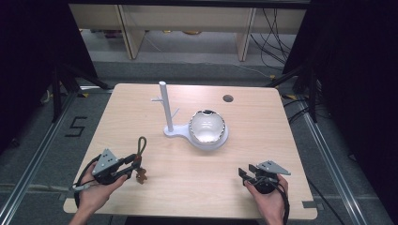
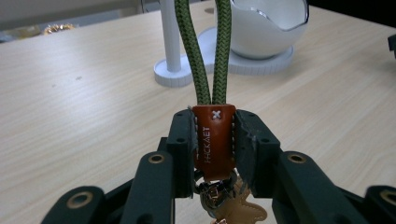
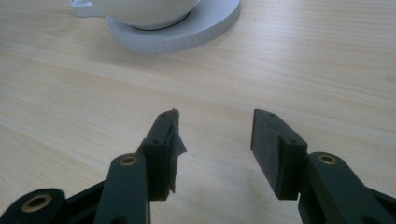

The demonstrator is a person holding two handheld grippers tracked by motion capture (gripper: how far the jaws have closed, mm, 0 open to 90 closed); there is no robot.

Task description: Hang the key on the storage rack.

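Left gripper [image 2: 214,140] jaws clamp the keychain's leather tab [image 2: 214,140]; right gripper [image 3: 215,140] jaws gape above the worktop [image 3: 303,70].

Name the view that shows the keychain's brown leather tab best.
The left gripper view: the leather tab sits close up, clamped between the left gripper jaws, stitching and lettering legible. The high view shows it as a small brown speck below the green cord loop.
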